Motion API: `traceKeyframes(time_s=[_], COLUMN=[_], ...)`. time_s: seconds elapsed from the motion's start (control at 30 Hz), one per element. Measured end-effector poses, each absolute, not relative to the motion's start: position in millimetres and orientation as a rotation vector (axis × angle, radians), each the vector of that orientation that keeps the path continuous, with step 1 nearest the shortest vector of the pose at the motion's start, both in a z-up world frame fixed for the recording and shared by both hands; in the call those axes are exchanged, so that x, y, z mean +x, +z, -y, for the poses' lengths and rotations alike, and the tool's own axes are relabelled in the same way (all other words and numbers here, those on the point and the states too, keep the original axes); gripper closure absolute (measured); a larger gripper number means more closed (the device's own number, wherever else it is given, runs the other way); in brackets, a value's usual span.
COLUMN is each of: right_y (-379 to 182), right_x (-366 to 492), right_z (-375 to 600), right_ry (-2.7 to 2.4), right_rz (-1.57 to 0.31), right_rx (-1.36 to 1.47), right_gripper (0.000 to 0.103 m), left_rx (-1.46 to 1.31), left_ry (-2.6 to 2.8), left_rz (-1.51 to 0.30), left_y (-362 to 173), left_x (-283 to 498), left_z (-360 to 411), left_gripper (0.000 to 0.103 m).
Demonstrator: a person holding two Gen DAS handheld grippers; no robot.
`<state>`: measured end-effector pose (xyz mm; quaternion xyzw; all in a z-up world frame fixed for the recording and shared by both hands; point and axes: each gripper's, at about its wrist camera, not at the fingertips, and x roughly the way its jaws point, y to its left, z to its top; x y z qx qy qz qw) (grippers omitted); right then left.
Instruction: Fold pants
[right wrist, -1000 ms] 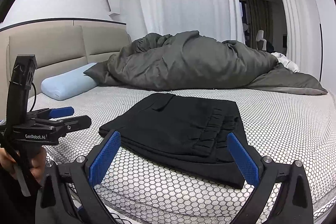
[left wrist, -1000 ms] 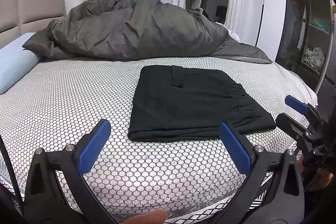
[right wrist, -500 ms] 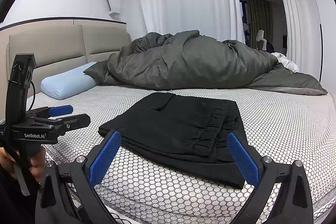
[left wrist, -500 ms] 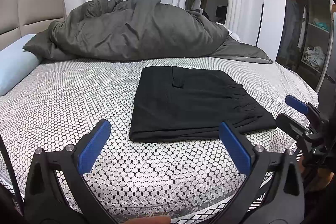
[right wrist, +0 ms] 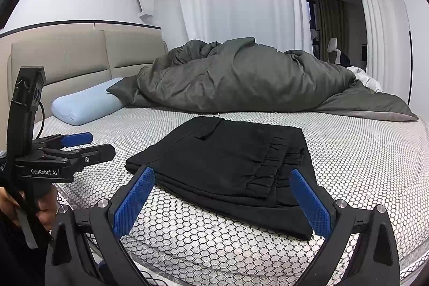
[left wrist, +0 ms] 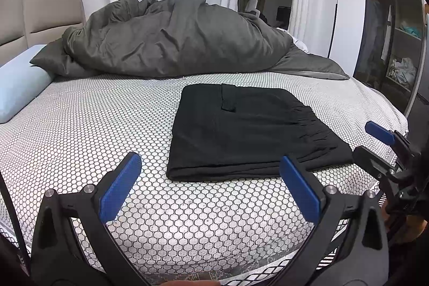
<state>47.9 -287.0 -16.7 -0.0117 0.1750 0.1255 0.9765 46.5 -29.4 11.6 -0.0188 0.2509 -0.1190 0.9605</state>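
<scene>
Both wrist views face across the bed (left wrist: 80, 125), sharing the folded pants (right wrist: 228, 160).

A light blue pillow (left wrist: 18, 82) runs off the frame edge at 9 o'clock in the left wrist view. The grey duvet (right wrist: 241, 77) hides the bed's far side. Shelf contents (left wrist: 403, 69) at 3 o'clock are too blurred to identify. The hand (right wrist: 40, 208) holding the left gripper (right wrist: 88, 142) is mostly cut off at 8 o'clock.
</scene>
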Motion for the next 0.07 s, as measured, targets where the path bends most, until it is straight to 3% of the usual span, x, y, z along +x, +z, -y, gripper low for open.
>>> traceKeyframes(time_s=[0.07], right_y=[-17.0], right_x=[48.0], right_z=[286.2], right_ry=[0.253], right_rz=[-0.352], right_rx=[-0.028], right_gripper=[0.000], left_rx=[-0.038], left_ry=[-0.241], left_rz=[-0.508], left_y=[12.1], left_x=[46.5], left_z=[29.1], left_gripper=[0.000])
